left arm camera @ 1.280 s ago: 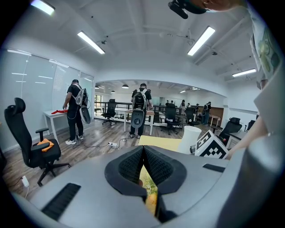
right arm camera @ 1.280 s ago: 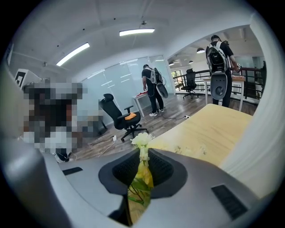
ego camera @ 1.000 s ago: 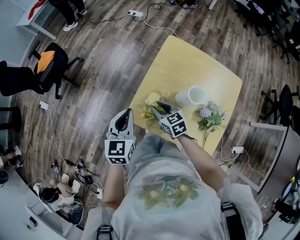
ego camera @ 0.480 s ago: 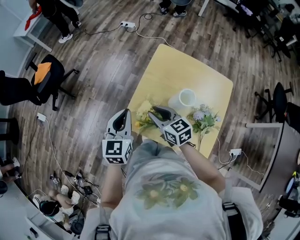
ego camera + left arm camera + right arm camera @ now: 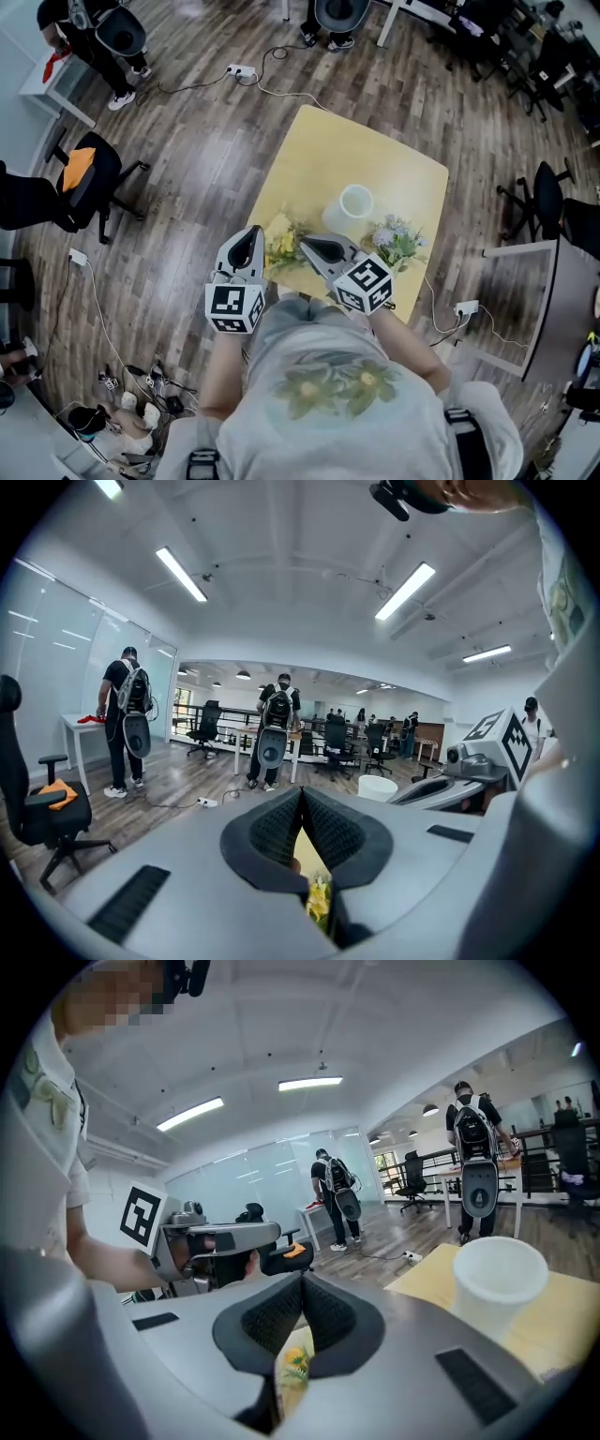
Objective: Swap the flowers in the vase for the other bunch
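Since a second ago: both grippers higher above the table; right gripper (image 5: 307, 244) up off the yellow flower bunch (image 5: 281, 246), jaws just been closing with nothing between them.
Head view, table: square pale-yellow wooden table (image 5: 375, 150) on a grey plank floor, seen from high above.
Head view, vase: white cylindrical vase (image 5: 354, 203) upright near the table's middle, mouth empty.
Head view, flowers: yellow flower bunch lying by the near left edge; lilac-and-white flower bunch with green leaves (image 5: 394, 241) lying just right of the vase.
Head view, left gripper (image 5: 249, 232): poised just left of the yellow flower bunch, over the table's edge.
Left gripper view, jaws: pressed together, gripping nothing; yellow flower bunch (image 5: 319, 897) glimpsed below them, vase (image 5: 378, 787) ahead, right gripper (image 5: 441, 789) alongside.
Right gripper view, jaws: closed tip to tip, empty; yellow flower bunch (image 5: 295, 1365) showing underneath, vase (image 5: 497, 1274) standing on the table (image 5: 562, 1321) to the right, left gripper (image 5: 220, 1237) off to the left.
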A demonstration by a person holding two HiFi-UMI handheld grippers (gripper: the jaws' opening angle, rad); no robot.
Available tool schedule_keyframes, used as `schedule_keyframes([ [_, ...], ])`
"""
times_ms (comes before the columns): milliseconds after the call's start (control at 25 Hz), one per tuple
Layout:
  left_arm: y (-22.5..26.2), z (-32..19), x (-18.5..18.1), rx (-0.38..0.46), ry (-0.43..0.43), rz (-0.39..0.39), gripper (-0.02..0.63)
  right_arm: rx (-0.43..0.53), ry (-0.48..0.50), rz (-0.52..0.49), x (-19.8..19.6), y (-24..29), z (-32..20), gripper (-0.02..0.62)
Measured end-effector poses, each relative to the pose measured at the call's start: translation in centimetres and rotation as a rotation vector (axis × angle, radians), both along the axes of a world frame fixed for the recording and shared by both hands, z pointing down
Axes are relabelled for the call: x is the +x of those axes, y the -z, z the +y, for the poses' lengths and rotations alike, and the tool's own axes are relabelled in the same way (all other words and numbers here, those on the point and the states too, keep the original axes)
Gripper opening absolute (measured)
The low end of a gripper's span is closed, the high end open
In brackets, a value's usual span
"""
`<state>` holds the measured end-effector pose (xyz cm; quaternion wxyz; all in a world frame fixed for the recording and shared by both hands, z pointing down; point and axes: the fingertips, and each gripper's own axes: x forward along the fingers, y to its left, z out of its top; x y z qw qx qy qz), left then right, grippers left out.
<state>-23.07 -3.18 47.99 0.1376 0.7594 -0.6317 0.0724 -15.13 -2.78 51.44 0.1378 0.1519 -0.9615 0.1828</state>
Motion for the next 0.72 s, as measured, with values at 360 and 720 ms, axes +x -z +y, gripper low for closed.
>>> schedule_keyframes([
  [360,-0.1,-0.5,5.4,-0.003,-0.138,0.027,0.018,-0.018,-0.154,0.035,5.7,-1.4,-0.2,0.038],
  [720,-0.6,-2.1,11.6,-0.014,-0.295,0.038,0.017,-0.025,-0.391,0.13,15.2,-4.0,-1.0,0.04],
])
